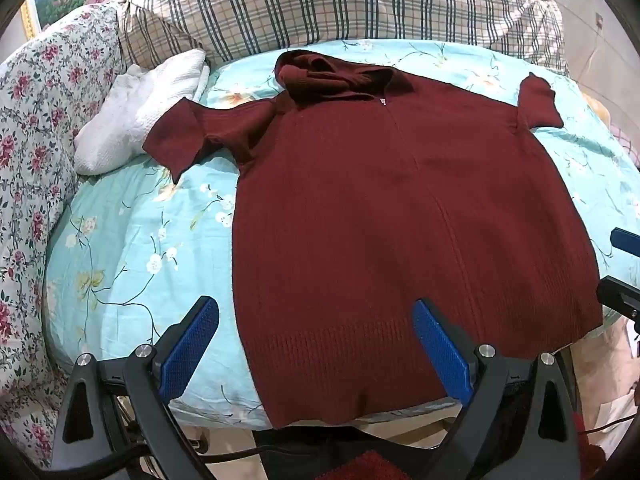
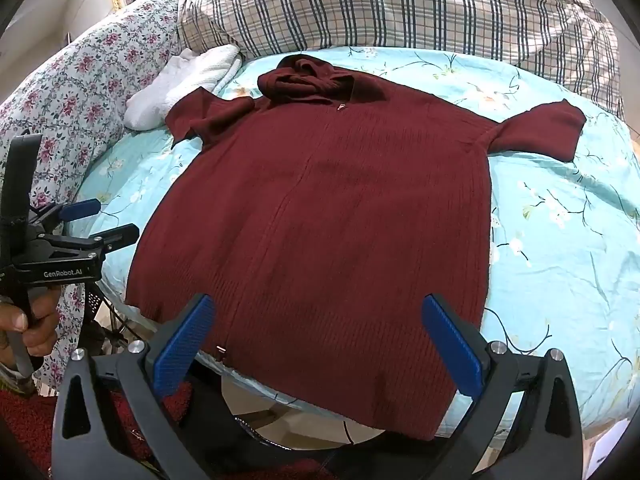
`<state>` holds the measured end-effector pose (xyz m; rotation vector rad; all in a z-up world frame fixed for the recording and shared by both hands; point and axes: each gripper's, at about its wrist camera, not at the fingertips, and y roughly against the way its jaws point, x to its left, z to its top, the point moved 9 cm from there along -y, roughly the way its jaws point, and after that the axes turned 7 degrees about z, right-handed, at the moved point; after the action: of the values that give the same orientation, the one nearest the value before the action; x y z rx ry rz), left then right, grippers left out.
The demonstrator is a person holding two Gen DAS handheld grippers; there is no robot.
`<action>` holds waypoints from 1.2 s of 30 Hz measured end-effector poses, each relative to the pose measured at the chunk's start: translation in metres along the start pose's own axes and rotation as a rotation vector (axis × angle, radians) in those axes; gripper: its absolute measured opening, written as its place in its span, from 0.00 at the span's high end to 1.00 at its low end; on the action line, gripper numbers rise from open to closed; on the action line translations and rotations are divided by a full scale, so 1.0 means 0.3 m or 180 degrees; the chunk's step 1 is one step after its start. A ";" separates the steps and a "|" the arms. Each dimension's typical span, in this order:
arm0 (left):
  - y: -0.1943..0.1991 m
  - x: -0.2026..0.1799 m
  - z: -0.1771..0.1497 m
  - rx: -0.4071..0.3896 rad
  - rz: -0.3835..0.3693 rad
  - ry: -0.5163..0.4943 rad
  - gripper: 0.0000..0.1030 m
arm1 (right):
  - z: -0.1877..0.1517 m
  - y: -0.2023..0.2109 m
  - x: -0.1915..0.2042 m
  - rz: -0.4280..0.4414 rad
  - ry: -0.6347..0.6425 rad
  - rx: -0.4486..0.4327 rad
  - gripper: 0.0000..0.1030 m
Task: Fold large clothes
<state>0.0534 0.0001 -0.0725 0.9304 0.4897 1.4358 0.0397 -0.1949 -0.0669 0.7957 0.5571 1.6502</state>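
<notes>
A dark red knitted hooded top (image 1: 380, 208) (image 2: 320, 216) lies spread flat on a light blue flowered sheet, hood at the far end, both short sleeves out to the sides, hem hanging slightly over the near edge. In the left wrist view my left gripper (image 1: 316, 312) hovers open above the hem's left part, nothing between its blue pads. My right gripper (image 2: 318, 310) stands open over the hem, clear of the cloth. The left gripper (image 2: 100, 220) also shows at the left of the right wrist view, held by a hand (image 2: 28, 320). The right gripper's fingers (image 1: 624, 240) peek in at the right edge.
A white folded cloth (image 1: 140, 108) (image 2: 188, 84) lies by the left sleeve. A plaid quilt (image 1: 320, 4) (image 2: 400, 4) is heaped behind the hood. A pink flowered cover (image 1: 36, 120) (image 2: 92, 68) bounds the left side. Blue sheet (image 1: 132, 232) (image 2: 560, 240) lies bare on both sides.
</notes>
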 end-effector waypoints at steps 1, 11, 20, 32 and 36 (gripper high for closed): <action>-0.001 0.001 0.001 0.0000 -0.0002 0.0000 0.05 | 0.005 0.001 0.002 -0.0006 0.0002 0.0027 0.00; 0.006 -0.008 -0.010 -0.0028 0.0000 -0.0015 0.05 | 0.036 -0.014 0.007 0.0009 0.0000 0.0002 0.00; 0.009 -0.007 0.011 -0.0059 0.0006 -0.0002 0.05 | 0.027 0.008 -0.001 0.0044 -0.0034 -0.0040 0.00; 0.004 -0.015 0.017 -0.0015 -0.0011 -0.0015 0.05 | 0.031 0.010 0.012 0.0114 -0.0080 -0.0127 0.00; -0.008 -0.019 0.016 0.0064 -0.0036 -0.0021 0.05 | 0.031 0.011 0.008 0.0098 -0.0101 -0.0103 0.00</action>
<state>0.0577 -0.0063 -0.0730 0.9469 0.5045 1.4196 0.0444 -0.1938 -0.0579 0.8090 0.4968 1.6680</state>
